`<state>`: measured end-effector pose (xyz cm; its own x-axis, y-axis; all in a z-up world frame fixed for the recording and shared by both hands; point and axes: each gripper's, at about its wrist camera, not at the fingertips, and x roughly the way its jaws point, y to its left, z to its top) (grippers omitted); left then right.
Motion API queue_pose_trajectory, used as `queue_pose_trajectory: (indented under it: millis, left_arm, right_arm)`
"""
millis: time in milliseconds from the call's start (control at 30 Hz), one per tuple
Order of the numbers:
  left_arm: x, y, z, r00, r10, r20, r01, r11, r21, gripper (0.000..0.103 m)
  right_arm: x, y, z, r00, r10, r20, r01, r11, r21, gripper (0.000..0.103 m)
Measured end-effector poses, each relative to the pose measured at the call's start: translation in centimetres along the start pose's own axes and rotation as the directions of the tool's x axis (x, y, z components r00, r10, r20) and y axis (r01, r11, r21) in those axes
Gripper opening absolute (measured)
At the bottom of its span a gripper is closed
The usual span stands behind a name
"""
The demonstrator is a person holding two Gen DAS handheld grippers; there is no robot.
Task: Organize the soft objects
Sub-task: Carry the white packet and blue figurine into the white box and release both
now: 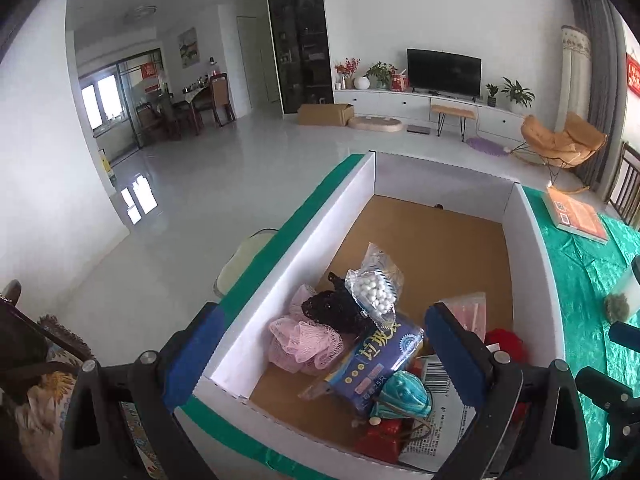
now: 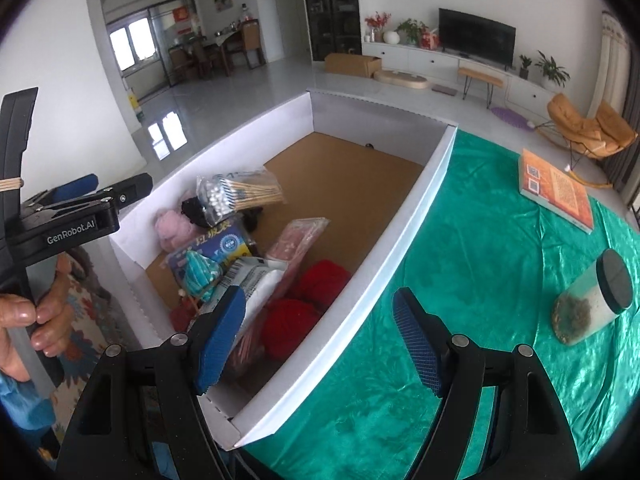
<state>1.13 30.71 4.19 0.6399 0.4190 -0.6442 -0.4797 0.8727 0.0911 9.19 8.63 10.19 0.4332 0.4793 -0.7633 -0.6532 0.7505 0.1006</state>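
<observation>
Green cloth, white box of soft packets, both claws gaping empty

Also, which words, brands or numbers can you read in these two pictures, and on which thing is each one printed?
"GenRobot.AI": on the left gripper body, seen from the right wrist view.
"25": on the blue plastic packet in the white box; its large Chinese characters are too distorted to read with certainty.
Barcode label on the white packet: digits too small.
Orange book: two square codes, text blurred.
Red signs in the far room: unreadable.
</observation>
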Motion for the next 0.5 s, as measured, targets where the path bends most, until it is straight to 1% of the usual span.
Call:
queue_pose_trajectory:
  millis: [133,267,433,500]
  left_arm:
    - [-0.2,0.4,-0.2,0.999,0.034,0.015,-0.034,0.999,-0.002,0.099]
    - [-0.2,0.6,-0.3,0.999,0.042,0.012,-0.042,0.999,-0.002,0.099]
    - [-0.2,0.2,-0.6,0.999,0.042,0.014,-0.042,0.999,0.009,0.099]
    - [-0.4,0.1,-0.6,0.999,0.026,0.019,-0.027,1.0,0.008,0.099]
  right_arm:
    - [-0.1,0.5,-0.1,1.0,-0.003,-0.004,0.003,1.0,-0.017,0.079]
    - [-0.4,1.3,-0.2,1.0,-0.011,-0.004,0.011,0.999,-0.036,0.079]
    - [-0.3,2.0,-0.2,1.0,-0.019,-0.002,0.019,0.998,-0.054,0.079]
    - [-0.1,2.1,-0.3,1.0,-0.021,-0.005,0.02,0.998,-0.057,0.079]
